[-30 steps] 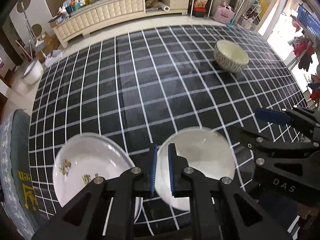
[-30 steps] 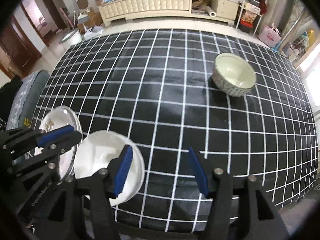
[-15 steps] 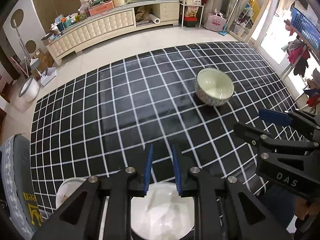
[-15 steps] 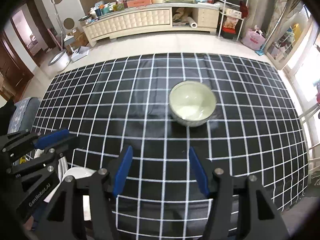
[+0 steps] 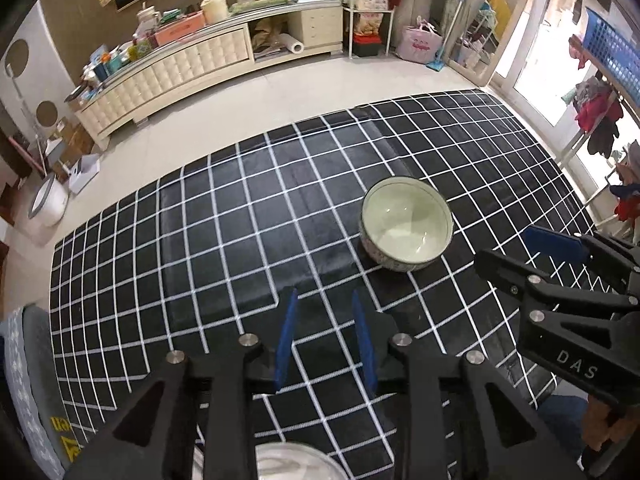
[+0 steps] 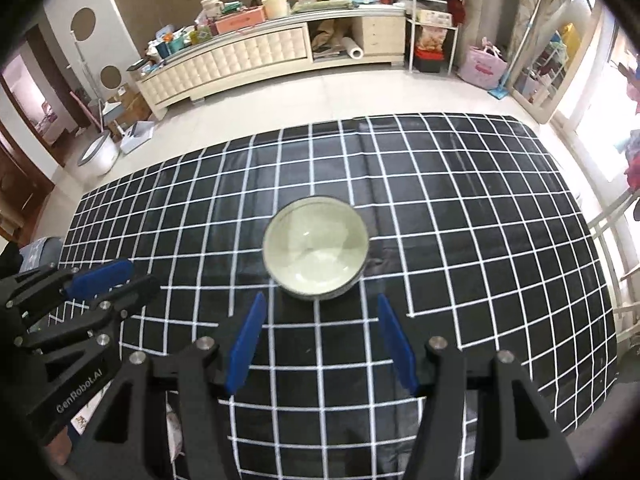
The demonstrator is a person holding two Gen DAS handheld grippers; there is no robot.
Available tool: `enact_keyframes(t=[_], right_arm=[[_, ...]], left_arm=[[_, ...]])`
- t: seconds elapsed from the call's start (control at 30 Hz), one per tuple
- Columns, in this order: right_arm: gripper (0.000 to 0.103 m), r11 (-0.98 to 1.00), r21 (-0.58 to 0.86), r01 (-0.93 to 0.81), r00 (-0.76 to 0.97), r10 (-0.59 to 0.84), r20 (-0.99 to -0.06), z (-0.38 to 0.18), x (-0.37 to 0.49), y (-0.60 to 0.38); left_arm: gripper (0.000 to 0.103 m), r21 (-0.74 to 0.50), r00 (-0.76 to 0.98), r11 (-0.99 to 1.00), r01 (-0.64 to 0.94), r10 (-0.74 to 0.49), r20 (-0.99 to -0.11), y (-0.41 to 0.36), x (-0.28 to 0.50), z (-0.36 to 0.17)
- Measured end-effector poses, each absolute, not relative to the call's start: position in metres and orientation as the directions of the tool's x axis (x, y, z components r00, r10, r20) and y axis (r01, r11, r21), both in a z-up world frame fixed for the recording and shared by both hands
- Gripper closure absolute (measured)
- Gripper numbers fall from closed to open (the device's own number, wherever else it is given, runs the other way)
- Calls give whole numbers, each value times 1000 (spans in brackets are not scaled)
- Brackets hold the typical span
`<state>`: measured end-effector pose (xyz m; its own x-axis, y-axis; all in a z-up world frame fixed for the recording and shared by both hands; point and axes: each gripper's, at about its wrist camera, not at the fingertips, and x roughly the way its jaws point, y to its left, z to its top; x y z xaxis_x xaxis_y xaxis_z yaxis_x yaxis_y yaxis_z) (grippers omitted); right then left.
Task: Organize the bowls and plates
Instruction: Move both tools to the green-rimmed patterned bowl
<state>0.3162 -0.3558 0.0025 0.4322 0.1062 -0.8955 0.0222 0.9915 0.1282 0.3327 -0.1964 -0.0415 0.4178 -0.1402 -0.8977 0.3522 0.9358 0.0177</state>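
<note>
**Plate let go, both grippers heading for the bowl**

Left gripper [image 5: 324, 332] has just been opening; its blue pads now stand a narrow gap apart with nothing between them, only the checked cloth [image 5: 224, 240] showing through. A second ago those pads were pinched shut over the rim of a white plate. That plate [image 5: 292, 464] now lies on the cloth at the very bottom edge of the left wrist view, mostly hidden behind the gripper body, so it looks released and set down near the person. The flowered plate that lay beside it then is out of this view now; whether the two are stacked cannot be told.

Right gripper [image 6: 320, 340] is about half open and empty, as it was a second ago. It sits just short of the bowl [image 6: 316, 248], which has come from the far right of its view to dead centre, directly ahead of the gap between the pads. In the left wrist view the bowl is up and to the right, with the right gripper beside it.

Judging by this, the plate step is finished and the bowl is next, probably for the right gripper. Its jaws look narrower than the bowl, so a pinch on the rim seems the likely grasp. The bowl stands upright, alone, well apart from the plate.
</note>
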Motion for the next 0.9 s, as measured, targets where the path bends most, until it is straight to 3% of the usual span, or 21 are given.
enact_keyframes(t=[0.27, 0.6, 0.9], right_arm=[[40, 986, 145, 84, 406, 99, -908, -20, 334, -376], [40, 976, 149, 156, 402, 75, -912, -51, 356, -387], [40, 982, 145, 122, 376, 89, -922, -70, 365, -388]], left_arm=[[71, -47, 363, 939, 340, -177, -915, -214, 371, -65], [71, -34, 339, 926, 375, -171, -925, -228, 402, -94], [71, -9, 320, 908, 420, -157, -934, -245, 416, -123]])
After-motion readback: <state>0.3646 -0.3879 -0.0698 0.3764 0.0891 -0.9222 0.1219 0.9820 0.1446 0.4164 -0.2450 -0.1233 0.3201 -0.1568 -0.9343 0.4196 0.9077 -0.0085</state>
